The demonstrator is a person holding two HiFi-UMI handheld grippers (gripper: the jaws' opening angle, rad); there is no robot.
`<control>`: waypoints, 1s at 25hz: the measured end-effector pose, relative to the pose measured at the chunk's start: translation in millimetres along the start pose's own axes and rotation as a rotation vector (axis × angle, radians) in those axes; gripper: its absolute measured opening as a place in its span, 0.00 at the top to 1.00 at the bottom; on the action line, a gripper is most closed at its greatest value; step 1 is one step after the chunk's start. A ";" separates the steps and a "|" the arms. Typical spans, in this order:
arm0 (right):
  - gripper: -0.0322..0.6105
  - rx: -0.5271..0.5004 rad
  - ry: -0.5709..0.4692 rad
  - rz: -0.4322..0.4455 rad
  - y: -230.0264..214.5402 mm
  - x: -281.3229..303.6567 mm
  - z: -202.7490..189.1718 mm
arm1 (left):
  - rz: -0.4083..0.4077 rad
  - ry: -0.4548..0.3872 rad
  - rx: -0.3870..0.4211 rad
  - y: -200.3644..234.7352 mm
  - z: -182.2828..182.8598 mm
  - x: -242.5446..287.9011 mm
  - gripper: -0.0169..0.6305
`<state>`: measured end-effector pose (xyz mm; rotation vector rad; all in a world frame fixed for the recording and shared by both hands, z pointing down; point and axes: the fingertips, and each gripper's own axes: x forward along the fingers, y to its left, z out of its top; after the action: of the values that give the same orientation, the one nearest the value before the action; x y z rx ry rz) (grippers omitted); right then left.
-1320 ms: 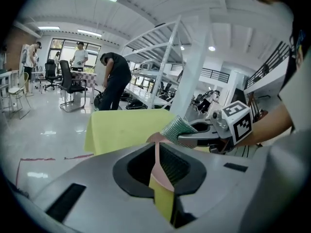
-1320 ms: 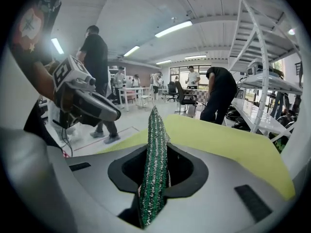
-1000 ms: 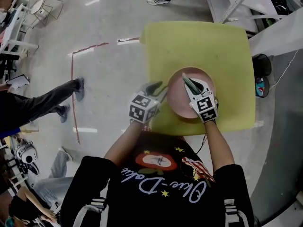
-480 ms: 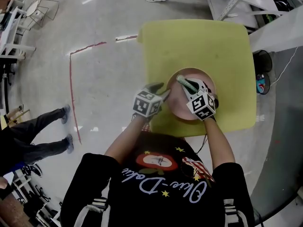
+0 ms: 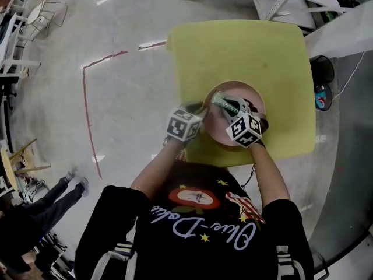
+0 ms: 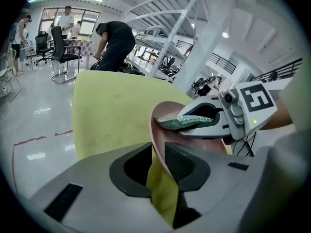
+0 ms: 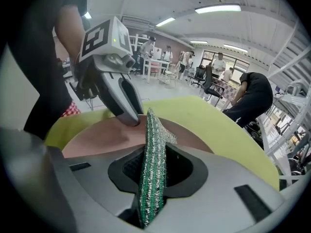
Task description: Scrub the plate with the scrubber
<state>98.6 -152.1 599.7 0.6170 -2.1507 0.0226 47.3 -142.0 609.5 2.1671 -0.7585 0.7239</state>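
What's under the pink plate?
The yellow table shows around the plate, so the plate sits on it. The patch right under the plate is covered, so nothing there can be seen.

one overhead, two close, plate [image 5: 239, 89] shared

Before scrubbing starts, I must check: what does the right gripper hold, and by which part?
The green scrubber, clamped edge-on by its rear end between the jaws.

Yellow table [image 5: 245, 45]; red tape line [image 5: 84, 98] on floor [image 5: 128, 28]; person bent over [image 6: 116, 38] near office chair [image 6: 59, 37].
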 end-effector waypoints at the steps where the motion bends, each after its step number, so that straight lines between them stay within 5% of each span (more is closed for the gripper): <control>1: 0.85 -0.007 0.012 0.005 2.5 1.3 -0.9 | 0.003 0.001 0.002 -0.1 0.1 0.4 0.86; 25: 0.85 -0.004 0.054 0.155 62.6 -11.3 -8.2 | 0.042 -0.023 -0.027 0.1 1.4 0.9 0.88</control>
<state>83.0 -90.6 608.8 0.4408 -2.1413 0.1175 48.2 -143.4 609.4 2.1441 -0.8236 0.7067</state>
